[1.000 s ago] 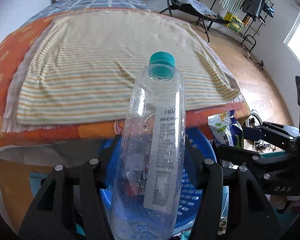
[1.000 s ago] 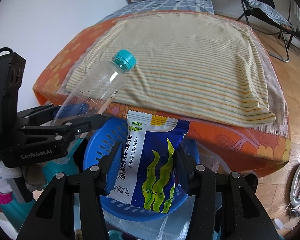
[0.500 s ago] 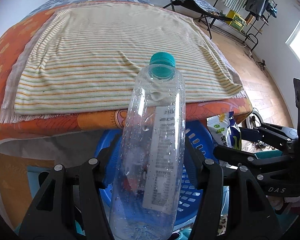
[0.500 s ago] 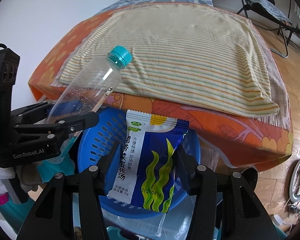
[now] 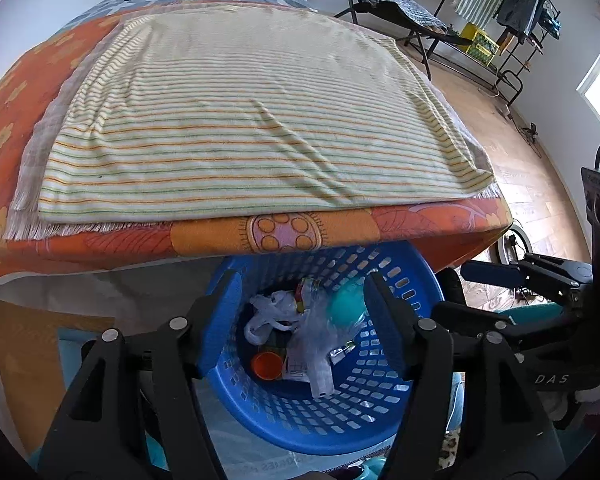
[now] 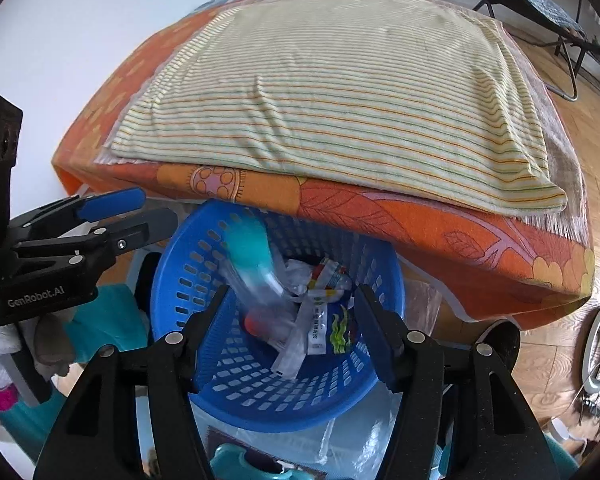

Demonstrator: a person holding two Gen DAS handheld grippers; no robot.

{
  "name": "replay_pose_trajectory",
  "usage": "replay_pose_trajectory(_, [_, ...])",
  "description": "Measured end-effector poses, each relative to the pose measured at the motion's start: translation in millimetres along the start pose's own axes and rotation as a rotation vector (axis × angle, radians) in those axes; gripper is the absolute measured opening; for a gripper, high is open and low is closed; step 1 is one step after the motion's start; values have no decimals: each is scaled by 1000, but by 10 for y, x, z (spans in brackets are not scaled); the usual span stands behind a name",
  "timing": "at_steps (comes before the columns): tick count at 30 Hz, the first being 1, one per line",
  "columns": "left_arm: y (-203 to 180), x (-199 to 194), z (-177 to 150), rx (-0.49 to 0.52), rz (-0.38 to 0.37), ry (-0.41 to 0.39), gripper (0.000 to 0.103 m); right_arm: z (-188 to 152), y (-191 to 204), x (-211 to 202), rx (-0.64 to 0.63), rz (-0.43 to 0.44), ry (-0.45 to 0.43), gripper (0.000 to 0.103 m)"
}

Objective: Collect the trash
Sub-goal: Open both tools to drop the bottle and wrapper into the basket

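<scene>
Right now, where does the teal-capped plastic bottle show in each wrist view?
Left wrist view: the plastic bottle lies blurred inside the blue basket, right of centre, cap by the right finger.
Right wrist view: the bottle is a blurred streak at the basket's upper left.
Shared landmark: the orange cap low in the basket.

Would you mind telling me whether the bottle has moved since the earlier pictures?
Yes. The bottle has dropped from the left gripper, whose jaws have just been opening and are empty, down into the blue basket.
</scene>
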State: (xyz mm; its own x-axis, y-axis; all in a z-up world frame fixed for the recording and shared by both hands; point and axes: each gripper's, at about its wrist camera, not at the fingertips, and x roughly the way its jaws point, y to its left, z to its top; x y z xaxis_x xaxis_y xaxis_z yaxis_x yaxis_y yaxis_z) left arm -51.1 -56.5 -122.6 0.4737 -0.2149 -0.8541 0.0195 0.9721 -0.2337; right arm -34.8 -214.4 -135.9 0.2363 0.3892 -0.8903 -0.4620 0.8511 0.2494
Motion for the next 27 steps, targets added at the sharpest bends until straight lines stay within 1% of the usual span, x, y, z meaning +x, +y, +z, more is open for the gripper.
replay_pose_trajectory(14, [-7,-49,-1,4,0,-8,65,4,8,-38,2,-15,-13,61])
replay_pose_trajectory(21, [13,-144,93,-7,7,-17,65,73,8,-145,9,-22,-44,61])
replay_pose_trajectory(23, [14,-198,145,-16,0,-28,65,101,-5,-197,15,-22,-61,61])
replay_pose_trajectory(27, [-22,-351,270,-12,4,-75,65,154,-31,-311,27,-26,-98,61])
